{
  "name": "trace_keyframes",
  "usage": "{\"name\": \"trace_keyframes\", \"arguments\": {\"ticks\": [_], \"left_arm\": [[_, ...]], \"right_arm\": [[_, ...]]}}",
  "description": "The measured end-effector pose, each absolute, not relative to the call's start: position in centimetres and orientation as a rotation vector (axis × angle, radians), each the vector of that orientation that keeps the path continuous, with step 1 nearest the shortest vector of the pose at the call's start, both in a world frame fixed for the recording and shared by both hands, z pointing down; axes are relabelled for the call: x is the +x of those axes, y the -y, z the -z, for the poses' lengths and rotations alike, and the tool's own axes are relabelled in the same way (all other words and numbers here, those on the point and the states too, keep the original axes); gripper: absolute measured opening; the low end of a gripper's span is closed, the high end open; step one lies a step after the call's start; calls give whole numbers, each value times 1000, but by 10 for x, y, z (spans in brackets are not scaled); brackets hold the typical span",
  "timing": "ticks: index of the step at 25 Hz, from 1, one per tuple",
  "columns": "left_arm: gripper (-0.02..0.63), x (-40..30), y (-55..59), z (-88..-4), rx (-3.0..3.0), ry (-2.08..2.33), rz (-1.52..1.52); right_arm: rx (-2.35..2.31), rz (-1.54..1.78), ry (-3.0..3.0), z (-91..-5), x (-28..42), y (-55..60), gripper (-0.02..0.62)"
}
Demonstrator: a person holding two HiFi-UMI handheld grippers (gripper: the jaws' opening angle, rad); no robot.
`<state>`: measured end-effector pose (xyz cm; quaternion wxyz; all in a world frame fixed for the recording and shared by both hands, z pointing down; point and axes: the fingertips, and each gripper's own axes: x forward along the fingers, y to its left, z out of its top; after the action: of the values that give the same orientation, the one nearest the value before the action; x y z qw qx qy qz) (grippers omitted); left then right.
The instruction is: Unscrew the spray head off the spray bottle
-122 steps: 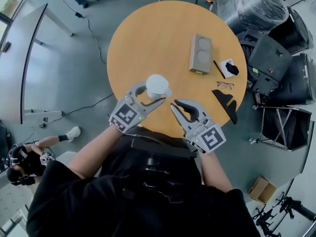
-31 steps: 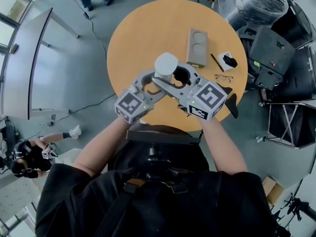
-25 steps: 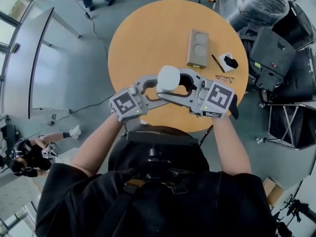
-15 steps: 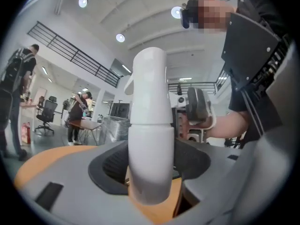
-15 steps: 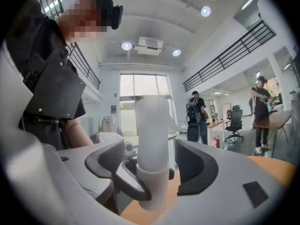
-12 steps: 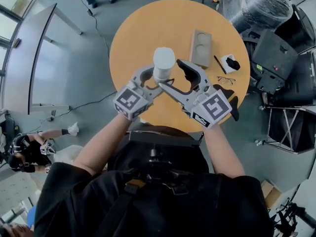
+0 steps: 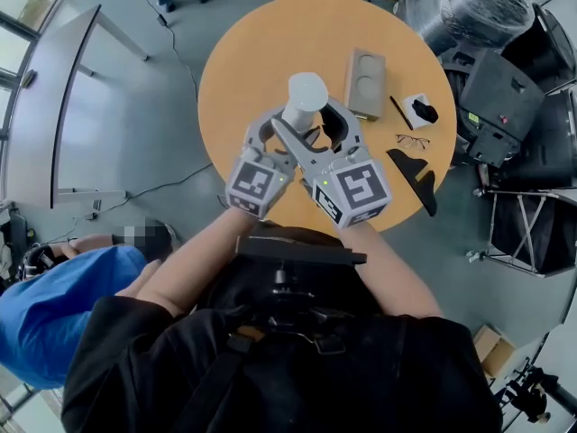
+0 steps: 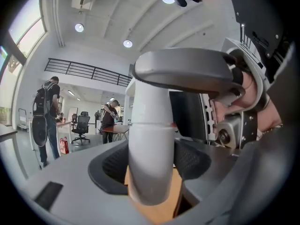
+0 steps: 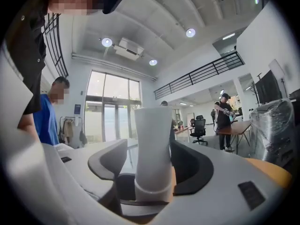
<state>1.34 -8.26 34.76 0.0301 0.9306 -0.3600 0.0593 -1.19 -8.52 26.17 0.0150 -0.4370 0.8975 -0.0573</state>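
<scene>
Spray bottle (image 7: 305, 97), white, upright, between two hand-held grippers over round wooden table (image 7: 252, 52)

Left gripper (image 8: 149, 165): black pads clamped on the bottle's lower body. Right gripper (image 9: 150, 159): crossed over the left one and set higher on the bottle; jaws straddle the upper part and have just been narrowing, with a gap still showing on one side, so no grip. Spray head: perhaps the section above the faint seam, not clear from these views. Right of the bottle, on the table: grey block (image 7: 364, 83) with two round recesses, nearest; further right a pen (image 7: 398, 112), spectacles (image 7: 412, 140) and a black angular piece (image 7: 412, 180)
</scene>
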Motion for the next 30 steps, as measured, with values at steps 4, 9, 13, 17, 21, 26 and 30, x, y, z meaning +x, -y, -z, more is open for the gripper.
{"name": "trace_keyframes", "arguments": {"ticks": [4,9,13,17,21,26,30], "left_arm": [[308,14,79,-351,2863,1079,-179],[307,14,64,-350,2928,862,-140],[307,13,45,-342,2996,604,-150],[307,12,26,-335,3039,361,-123],[307,14,7,-329,3018,174,-119],[307,15,-18,-325,3010,-12,-149],[307,18,-24,-329,3027,-50,-203]], "right_arm": [[-1383,161,-2792,-263,-8,88,236],[-1106,151,-2887,-260,-15,73,232],[-835,152,-2970,-254,-20,56,230],[-637,119,-3022,-248,-24,37,230],[-469,134,-3022,-244,-25,21,230],[-266,156,-3017,-237,-23,-2,230],[-225,183,-2991,-232,-16,-4,229]]}}
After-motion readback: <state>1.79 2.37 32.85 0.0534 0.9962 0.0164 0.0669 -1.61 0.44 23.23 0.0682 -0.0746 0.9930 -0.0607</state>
